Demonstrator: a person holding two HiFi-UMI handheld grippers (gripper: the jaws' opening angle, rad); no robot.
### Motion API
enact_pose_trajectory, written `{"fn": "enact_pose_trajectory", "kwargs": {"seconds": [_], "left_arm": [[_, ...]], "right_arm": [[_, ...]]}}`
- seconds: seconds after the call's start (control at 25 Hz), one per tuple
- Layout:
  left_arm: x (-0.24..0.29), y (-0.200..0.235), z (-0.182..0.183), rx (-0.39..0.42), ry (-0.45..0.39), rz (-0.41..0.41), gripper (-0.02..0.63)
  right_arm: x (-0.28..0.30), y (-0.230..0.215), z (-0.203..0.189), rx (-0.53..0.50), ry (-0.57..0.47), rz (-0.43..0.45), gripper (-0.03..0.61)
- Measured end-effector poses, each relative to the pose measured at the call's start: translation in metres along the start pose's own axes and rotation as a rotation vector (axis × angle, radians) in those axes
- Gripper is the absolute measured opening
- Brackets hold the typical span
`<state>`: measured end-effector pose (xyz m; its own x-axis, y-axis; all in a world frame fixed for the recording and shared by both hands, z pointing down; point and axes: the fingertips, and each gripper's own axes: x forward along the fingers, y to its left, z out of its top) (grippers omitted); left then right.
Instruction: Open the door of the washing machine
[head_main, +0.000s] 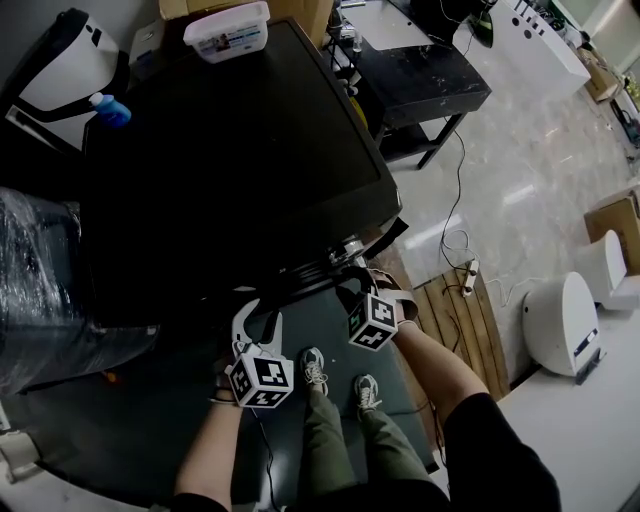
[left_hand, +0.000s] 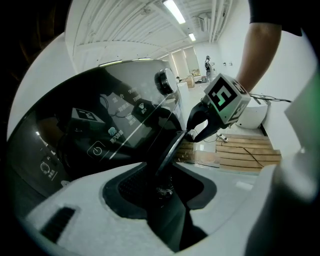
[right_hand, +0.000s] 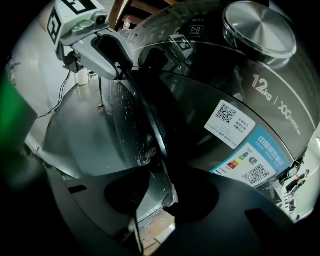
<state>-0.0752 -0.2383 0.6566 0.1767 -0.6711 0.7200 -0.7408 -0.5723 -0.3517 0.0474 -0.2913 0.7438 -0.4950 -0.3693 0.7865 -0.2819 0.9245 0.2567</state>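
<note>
A black front-loading washing machine (head_main: 230, 150) stands right in front of me, seen from above. Its round door (right_hand: 215, 100) has a dark rim (right_hand: 150, 120) and carries stickers (right_hand: 229, 118). Both grippers are at that rim below the machine's front edge. My left gripper (head_main: 255, 305) is shut on the rim (left_hand: 172, 147), which runs straight into its jaws (left_hand: 162, 187). My right gripper (head_main: 355, 285) holds the same rim a little further along (right_hand: 160, 175). Each gripper shows in the other's view: the right one (left_hand: 197, 131), the left one (right_hand: 117, 57). The control panel (left_hand: 115, 132) and a metal knob (left_hand: 165, 81) lie above the door.
A white box (head_main: 228, 30) rests on the machine's top, with a blue bottle (head_main: 110, 108) at its left. A plastic-wrapped bulk (head_main: 40, 280) stands to the left. To the right are a wooden pallet (head_main: 465, 320), a cable with power strip (head_main: 468, 275) and a black table (head_main: 420, 75).
</note>
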Motion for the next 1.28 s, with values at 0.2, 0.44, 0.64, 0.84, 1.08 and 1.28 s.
{"fn": "enact_pose_trajectory", "kwargs": {"seconds": [0.2, 0.44, 0.64, 0.84, 1.08, 1.28], "left_arm": [[-0.001, 0.000, 0.000, -0.029, 0.004, 0.001, 0.152], [-0.002, -0.004, 0.002, -0.060, 0.009, -0.017, 0.152], [-0.037, -0.050, -0.019, 0.064, -0.016, -0.119, 0.180], [-0.061, -0.076, -0.040, 0.147, -0.020, -0.145, 0.195], [-0.084, -0.092, -0.066, 0.119, 0.087, -0.063, 0.202], [-0.113, -0.103, -0.091, -0.010, 0.170, 0.040, 0.210]], "right_arm": [[0.000, 0.001, 0.000, 0.004, 0.001, -0.008, 0.155], [-0.005, 0.003, -0.004, 0.027, 0.003, 0.000, 0.155], [-0.041, 0.090, -0.034, -0.038, -0.058, 0.148, 0.118], [-0.063, 0.145, -0.044, 0.087, -0.100, 0.104, 0.118], [-0.089, 0.194, -0.052, 0.205, -0.094, 0.157, 0.160], [-0.132, 0.220, -0.048, 0.217, -0.135, 0.200, 0.175]]}}
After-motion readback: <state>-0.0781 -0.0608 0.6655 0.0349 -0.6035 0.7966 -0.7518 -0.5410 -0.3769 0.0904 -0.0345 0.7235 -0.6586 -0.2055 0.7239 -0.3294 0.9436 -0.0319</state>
